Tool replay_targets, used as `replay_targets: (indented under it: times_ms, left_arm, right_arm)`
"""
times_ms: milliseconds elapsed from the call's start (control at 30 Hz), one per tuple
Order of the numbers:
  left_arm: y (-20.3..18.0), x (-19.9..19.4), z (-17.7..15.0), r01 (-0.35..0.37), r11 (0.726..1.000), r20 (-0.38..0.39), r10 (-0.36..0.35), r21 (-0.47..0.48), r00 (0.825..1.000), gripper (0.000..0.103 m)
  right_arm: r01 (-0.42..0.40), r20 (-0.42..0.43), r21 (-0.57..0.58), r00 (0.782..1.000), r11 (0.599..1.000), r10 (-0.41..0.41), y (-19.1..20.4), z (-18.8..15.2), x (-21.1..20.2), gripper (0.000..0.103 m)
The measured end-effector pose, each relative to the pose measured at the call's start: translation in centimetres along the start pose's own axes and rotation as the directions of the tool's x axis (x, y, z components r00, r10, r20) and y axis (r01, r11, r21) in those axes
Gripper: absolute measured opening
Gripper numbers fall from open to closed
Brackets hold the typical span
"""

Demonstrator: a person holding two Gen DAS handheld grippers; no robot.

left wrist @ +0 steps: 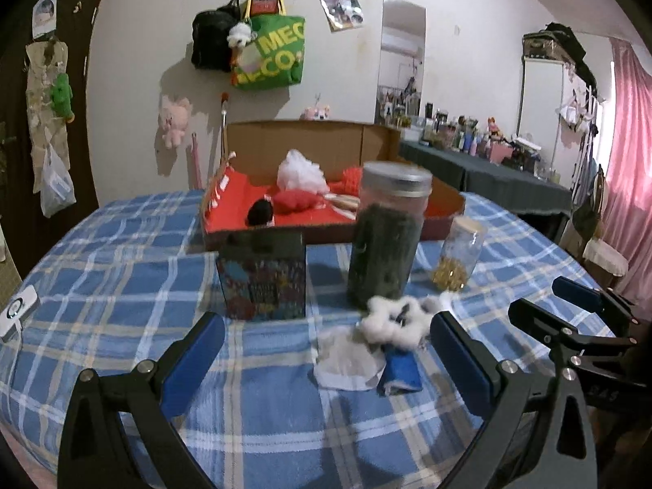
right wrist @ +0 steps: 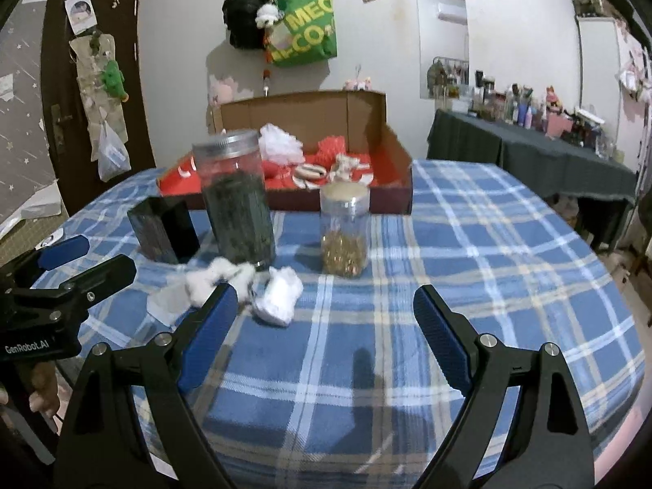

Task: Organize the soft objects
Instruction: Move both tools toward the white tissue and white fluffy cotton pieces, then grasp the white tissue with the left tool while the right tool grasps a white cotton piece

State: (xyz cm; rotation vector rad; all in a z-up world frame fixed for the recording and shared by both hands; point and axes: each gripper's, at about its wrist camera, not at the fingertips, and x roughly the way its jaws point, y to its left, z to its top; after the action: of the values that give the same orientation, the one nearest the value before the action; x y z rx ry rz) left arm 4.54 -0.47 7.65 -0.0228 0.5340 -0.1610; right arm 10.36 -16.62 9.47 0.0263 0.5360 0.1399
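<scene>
On the blue checked tablecloth (right wrist: 468, 244), nearest the cameras, both grippers hang with jaws spread wide and nothing between them: the left gripper (left wrist: 326, 346) and the right gripper (right wrist: 326, 318). Just ahead of the left one lie a flat white cloth (left wrist: 346, 360), a blue cloth (left wrist: 401, 373) and a cotton tuft (left wrist: 393, 320), with a crumpled white wad (right wrist: 279, 295) beside them. Behind stand a patterned tin (left wrist: 263, 275), a tall dark jar (left wrist: 387, 240) and a small jar (right wrist: 344, 230). Farthest, a cardboard box (left wrist: 326, 138) with red lining holds a white puff (left wrist: 299, 171).
</scene>
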Motion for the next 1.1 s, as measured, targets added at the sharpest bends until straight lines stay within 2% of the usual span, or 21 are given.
replay_targets:
  times_ms: [500, 767, 867, 933, 1000, 1033, 1100]
  left_arm:
    - [0.1, 3.1, -0.8, 0.038, 0.999, -0.119, -0.037, 0.006, 0.992, 0.103]
    - [0.8, 5.0, -0.6, 0.074, 0.997, -0.201, -0.071, 0.010, 0.977, 0.103]
    - [0.8, 5.9, -0.7, 0.102, 0.995, -0.238, -0.095, 0.017, 0.967, 0.099]
    - [0.7, 6.5, -0.8, 0.119, 0.992, -0.265, -0.107, 0.029, 0.958, 0.095]
    - [0.7, 6.9, -0.8, 0.146, 0.989, -0.283, -0.133, 0.025, 0.950, 0.090]
    - [0.8, 7.0, -0.7, 0.161, 0.987, -0.285, -0.149, 0.019, 0.947, 0.088]
    - [1.1, 7.1, -0.5, 0.191, 0.982, -0.287, -0.183, 0.001, 0.940, 0.075]
  right_arm:
    - [-0.060, -0.103, 0.028, 0.993, 0.998, 0.063, -0.7, -0.6, 3.0, 0.089]
    - [-0.147, -0.178, 0.063, 0.972, 0.987, 0.156, -1.3, -0.1, 5.4, 0.089]
    - [-0.183, -0.205, 0.072, 0.959, 0.980, 0.194, -1.2, 0.2, 6.3, 0.088]
    - [-0.196, -0.220, 0.067, 0.953, 0.978, 0.206, -1.0, 0.4, 6.8, 0.081]
    - [-0.198, -0.242, 0.055, 0.948, 0.979, 0.205, -0.8, 0.5, 7.5, 0.064]
    - [-0.211, -0.254, 0.057, 0.942, 0.976, 0.218, -0.7, 0.5, 7.9, 0.061]
    - [-0.232, -0.275, 0.067, 0.931, 0.970, 0.242, -0.5, 0.4, 8.5, 0.056]
